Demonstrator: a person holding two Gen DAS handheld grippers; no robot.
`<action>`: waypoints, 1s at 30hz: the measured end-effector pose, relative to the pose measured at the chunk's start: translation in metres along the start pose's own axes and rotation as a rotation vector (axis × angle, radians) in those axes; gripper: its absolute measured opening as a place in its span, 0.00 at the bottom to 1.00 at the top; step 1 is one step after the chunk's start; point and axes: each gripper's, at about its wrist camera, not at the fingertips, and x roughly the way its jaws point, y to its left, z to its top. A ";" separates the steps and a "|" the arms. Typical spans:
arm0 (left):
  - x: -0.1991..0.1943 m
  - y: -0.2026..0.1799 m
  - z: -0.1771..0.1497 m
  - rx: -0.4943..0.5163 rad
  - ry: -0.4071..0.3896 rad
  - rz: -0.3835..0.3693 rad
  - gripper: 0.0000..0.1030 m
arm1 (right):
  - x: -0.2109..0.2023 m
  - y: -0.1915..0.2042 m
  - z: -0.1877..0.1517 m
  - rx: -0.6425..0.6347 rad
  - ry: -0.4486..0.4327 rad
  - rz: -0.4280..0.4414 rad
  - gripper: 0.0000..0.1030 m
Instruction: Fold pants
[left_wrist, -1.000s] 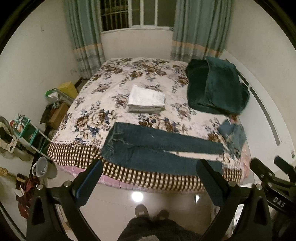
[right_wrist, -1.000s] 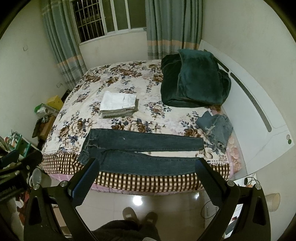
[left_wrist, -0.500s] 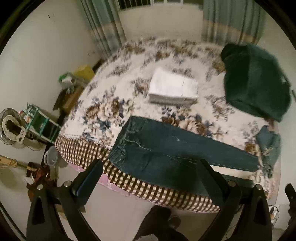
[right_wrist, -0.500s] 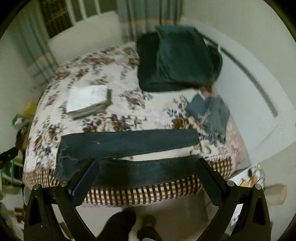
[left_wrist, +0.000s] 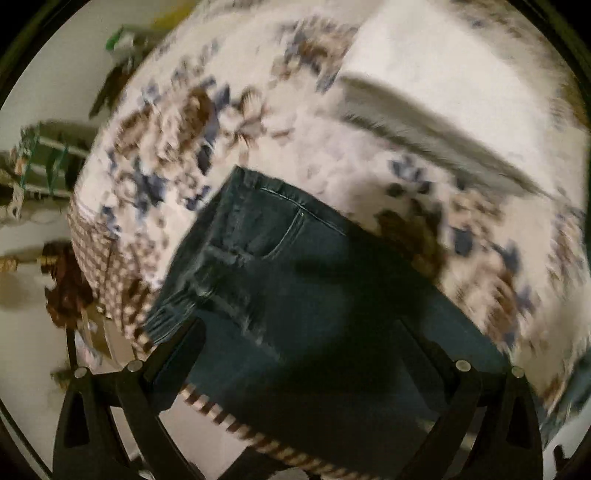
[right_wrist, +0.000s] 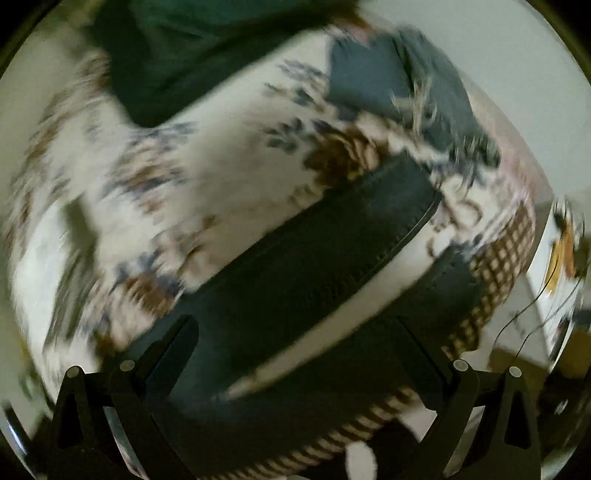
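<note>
Both tools have dropped from a standing overview to just above the bed (left_wrist: 332, 155). Our left tool (left_wrist: 299, 332), spread wide and empty, nears the waistband of the pants (left_wrist: 295, 266); our right tool (right_wrist: 295, 328), equally wide, nears the leg hems. We judge the first fold's grasp imminent.

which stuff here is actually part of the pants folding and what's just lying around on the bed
Part of the job:
- dark jeans spread flat at the bed's edge
- left tongs, open above the waist end
- right tongs, open above the leg ends

Just lying about:
- folded white stack
- dark green blanket
- small frayed denim piece
- floral bedspread
</note>
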 end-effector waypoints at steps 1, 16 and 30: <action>0.022 -0.001 0.014 -0.017 0.026 0.003 1.00 | 0.027 0.002 0.017 0.023 0.013 -0.025 1.00; 0.137 0.000 0.080 -0.186 0.070 0.003 0.38 | 0.220 -0.033 0.102 0.281 0.180 -0.060 1.00; 0.032 0.059 0.005 -0.199 -0.157 -0.199 0.14 | 0.201 -0.104 0.109 0.248 0.079 0.161 0.08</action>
